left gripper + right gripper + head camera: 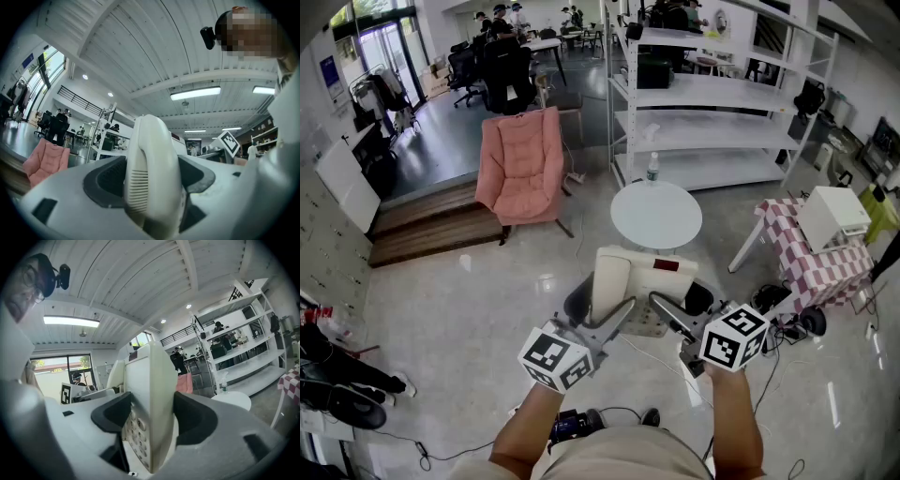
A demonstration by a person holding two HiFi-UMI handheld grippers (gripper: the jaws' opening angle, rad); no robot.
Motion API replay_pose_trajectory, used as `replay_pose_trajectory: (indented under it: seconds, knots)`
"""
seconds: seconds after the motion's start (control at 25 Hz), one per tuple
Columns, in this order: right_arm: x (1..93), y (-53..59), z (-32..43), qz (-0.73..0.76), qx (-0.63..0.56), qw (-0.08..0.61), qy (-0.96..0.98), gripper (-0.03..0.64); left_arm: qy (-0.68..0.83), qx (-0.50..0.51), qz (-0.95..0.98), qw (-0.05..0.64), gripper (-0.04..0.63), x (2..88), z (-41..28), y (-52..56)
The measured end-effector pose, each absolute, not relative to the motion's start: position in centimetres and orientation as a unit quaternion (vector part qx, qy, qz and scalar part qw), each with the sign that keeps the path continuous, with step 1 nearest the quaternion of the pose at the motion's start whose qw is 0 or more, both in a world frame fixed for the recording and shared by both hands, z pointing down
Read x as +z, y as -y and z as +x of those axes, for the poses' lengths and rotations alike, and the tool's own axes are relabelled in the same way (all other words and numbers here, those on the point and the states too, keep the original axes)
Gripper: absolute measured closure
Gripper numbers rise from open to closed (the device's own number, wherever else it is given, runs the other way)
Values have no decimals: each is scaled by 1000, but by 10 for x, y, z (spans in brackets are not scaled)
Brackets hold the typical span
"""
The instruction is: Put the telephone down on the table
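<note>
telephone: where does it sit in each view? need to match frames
Head view: telephone at lower centre.
Left gripper view: telephone at centre, end-on.
Right gripper view: telephone at centre, edge-on.
Shared landmark: pink chair, in all three.

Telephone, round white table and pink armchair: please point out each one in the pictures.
telephone (649, 284): head view, on the middle of its white body.
round white table (661, 220): head view, on the bare middle of its top.
pink armchair (523, 155): head view, on its back cushion.
</note>
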State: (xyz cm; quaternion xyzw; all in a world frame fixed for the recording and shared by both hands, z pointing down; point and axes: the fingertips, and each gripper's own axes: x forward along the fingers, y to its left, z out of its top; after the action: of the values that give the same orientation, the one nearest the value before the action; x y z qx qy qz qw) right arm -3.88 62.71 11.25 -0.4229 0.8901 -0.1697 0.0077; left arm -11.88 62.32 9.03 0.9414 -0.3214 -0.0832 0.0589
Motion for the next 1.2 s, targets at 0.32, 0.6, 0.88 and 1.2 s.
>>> replay_pose_trajectory:
  seconds: [0.32, 0.6, 0.88, 1.2]
  knots:
    - [117, -627, -51, -427, -174, 6, -887, 347, 318, -81, 943, 63, 261, 94, -131, -622]
    - [117, -626, -70, -434, -169, 5, -885, 345, 312, -84, 944, 66, 261, 95, -150, -620]
    - [119, -618, -94, -441, -178, 15, -879, 345, 303, -84, 947, 63, 261, 97, -174, -611]
    - [124, -610, -113, -445, -186, 14, -876, 347, 299, -82, 948, 70, 261, 103, -193, -602]
